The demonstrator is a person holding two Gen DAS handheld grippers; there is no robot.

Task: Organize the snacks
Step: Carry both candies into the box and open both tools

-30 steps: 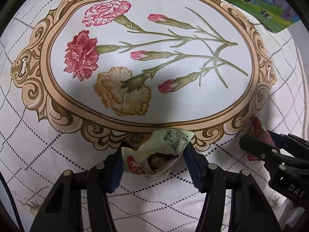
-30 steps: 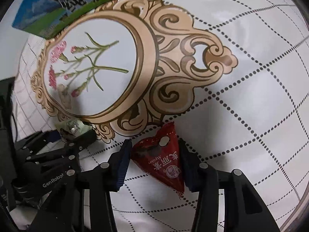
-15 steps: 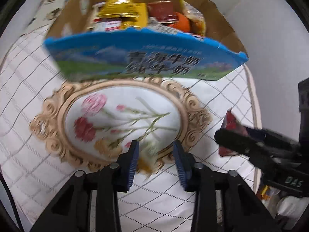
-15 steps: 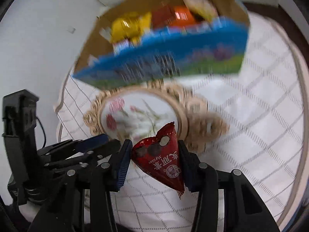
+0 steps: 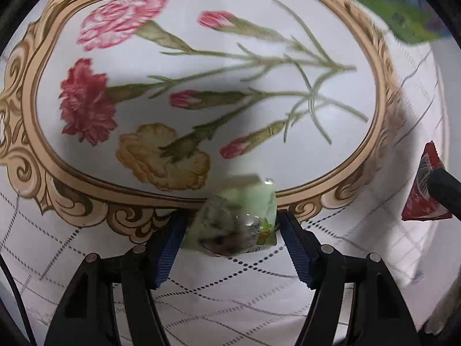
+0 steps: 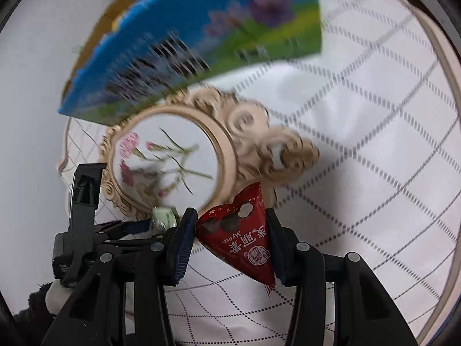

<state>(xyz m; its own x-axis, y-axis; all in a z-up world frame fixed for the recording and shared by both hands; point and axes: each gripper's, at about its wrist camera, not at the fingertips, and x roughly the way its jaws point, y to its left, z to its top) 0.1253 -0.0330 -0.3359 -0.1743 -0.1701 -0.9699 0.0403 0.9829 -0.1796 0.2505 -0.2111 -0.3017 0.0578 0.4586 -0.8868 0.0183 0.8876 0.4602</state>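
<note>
Both grippers point steeply down at a white cloth (image 5: 86,262) with a dotted diamond grid and a printed gold scroll frame around carnations.

In the left wrist view, the left gripper (image 5: 230,236) sits at bottom centre. Its jaws have just been opening, and a pale green snack packet (image 5: 236,219), crinkly and blurred, lies between the ribbed blue pads. I cannot tell whether the pads press on it.

In the right wrist view, the right gripper (image 6: 230,239) at bottom centre is clenched on a glossy red triangular snack pouch (image 6: 242,236), its tip hanging toward the lower right. The left gripper appears at lower left.

A blue and green printed carton (image 6: 201,43), blurred, fills the upper part of that frame.
</note>
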